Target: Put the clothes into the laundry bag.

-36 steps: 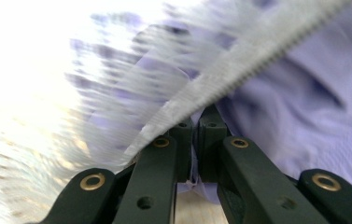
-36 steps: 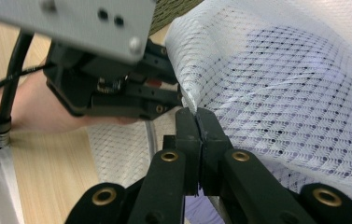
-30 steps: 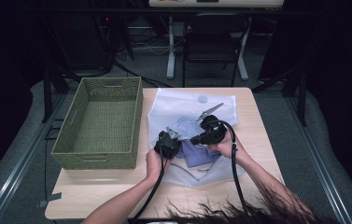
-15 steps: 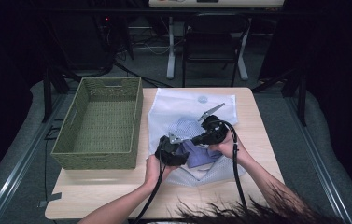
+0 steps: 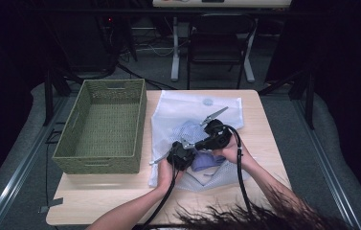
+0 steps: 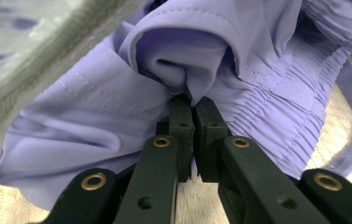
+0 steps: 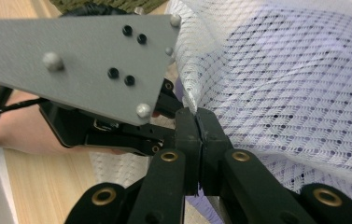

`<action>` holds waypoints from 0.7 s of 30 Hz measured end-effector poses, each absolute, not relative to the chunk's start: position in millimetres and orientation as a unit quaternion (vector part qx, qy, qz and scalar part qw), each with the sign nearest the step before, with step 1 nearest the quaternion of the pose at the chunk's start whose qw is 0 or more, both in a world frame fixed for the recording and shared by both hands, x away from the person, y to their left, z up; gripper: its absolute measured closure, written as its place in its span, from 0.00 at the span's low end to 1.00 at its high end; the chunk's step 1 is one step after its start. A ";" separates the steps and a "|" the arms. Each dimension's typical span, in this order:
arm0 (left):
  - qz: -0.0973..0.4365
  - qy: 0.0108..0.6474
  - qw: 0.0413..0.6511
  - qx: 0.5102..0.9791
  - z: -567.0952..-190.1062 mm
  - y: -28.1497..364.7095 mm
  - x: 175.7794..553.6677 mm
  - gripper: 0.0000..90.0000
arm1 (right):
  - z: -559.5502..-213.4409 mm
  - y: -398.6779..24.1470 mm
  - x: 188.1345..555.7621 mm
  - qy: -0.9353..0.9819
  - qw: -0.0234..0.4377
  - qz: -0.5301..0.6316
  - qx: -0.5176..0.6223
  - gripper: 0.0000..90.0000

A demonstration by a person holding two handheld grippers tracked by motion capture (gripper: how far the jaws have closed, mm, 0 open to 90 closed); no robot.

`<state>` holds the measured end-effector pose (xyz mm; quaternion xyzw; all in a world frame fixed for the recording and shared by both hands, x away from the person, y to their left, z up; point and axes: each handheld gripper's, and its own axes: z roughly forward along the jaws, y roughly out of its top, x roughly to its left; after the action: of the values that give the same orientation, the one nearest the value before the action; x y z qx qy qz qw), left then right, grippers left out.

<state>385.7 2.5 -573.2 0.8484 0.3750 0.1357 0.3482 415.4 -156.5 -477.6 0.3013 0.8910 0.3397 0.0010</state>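
On the counter (image 5: 120,201), beside the wicker basket (image 5: 102,125), a lilac garment (image 6: 239,60) is pinched by the closed left gripper (image 6: 193,105), whose jaws have just been closing on its fold. The mesh laundry bag (image 7: 285,84) is clamped at its edge by the closed right gripper (image 7: 197,116). The garment lies at the bag's mouth, partly inside; full insertion remains.

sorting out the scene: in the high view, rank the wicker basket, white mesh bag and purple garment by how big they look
1. wicker basket and white mesh bag: alike in spread, too close to rank.
2. purple garment: smallest, though partly covered by the bag and grippers.
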 end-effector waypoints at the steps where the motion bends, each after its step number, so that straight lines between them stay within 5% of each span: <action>1: 0.145 0.374 0.351 0.846 -572.4 3.0 386.0 0.98 | -476.6 -156.5 415.3 0.891 0.003 0.341 0.299 1.00; 11: 0.229 0.401 0.387 0.798 -551.5 17.2 398.4 0.98 | -463.4 -164.1 414.6 0.882 0.005 0.360 0.304 0.99; 17: 0.196 0.404 0.365 0.815 -560.3 23.0 402.4 0.96 | -474.5 -164.4 418.2 0.886 -0.002 0.346 0.308 0.99; 20: 0.181 0.399 0.361 0.823 -558.5 25.0 400.3 0.88 | -476.0 -164.6 418.7 0.887 -0.004 0.343 0.308 0.99; 21: 0.176 0.400 0.361 0.824 -557.0 25.9 399.1 0.78 | -475.6 -165.6 419.1 0.888 -0.004 0.342 0.306 0.99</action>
<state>399.1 25.9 -557.0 0.8243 0.3997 0.1758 0.3605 419.1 -165.6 -475.6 0.3060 0.8884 0.3422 -0.0041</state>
